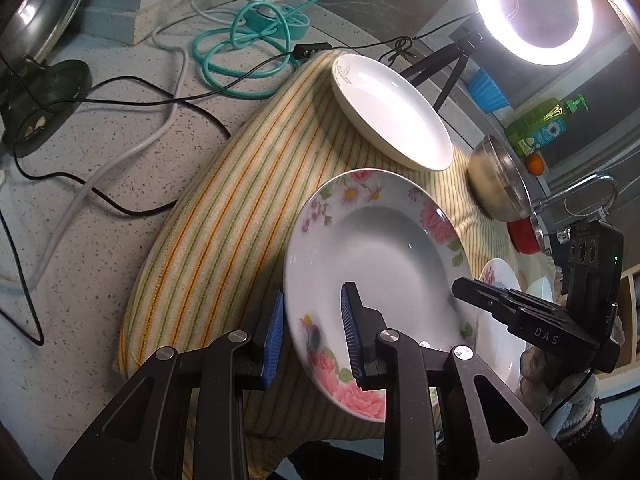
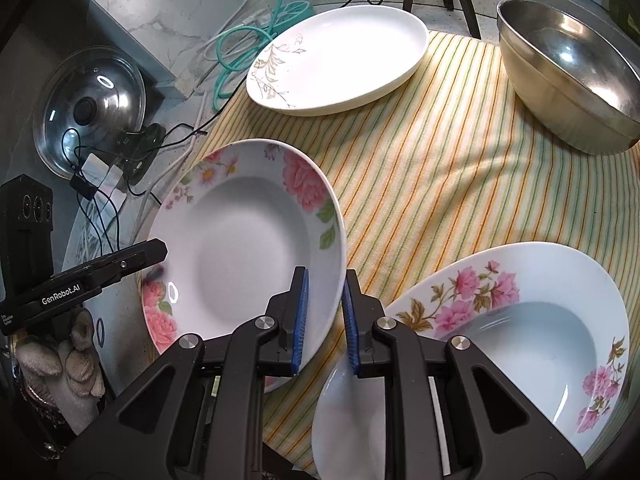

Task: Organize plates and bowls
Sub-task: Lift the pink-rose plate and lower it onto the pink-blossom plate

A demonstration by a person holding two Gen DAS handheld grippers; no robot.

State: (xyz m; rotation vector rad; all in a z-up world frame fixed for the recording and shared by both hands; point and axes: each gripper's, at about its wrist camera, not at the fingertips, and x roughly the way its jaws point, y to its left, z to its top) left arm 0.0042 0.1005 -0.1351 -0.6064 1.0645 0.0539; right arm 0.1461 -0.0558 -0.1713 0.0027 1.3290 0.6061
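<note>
Plainly steel bowl (image 2: pixel 568 76) and floral plate (image 2: pixel 248 240) hold nothing

A glossy, glazed ceramic finish is seen on the floral plate (image 2: pixel 244 240) and on the white oval dish (image 2: pixel 340 56). The bowl (image 2: pixel 568 76) is made of polished metal. A ribbed, matt woven cloth (image 2: pixel 440 168) is laid over the speckled stone counter (image 1: pixel 100 240). Ridged blue rubber pads (image 1: pixel 273 344) are fitted to the matt black plastic tongs (image 1: pixel 312 336).
</note>
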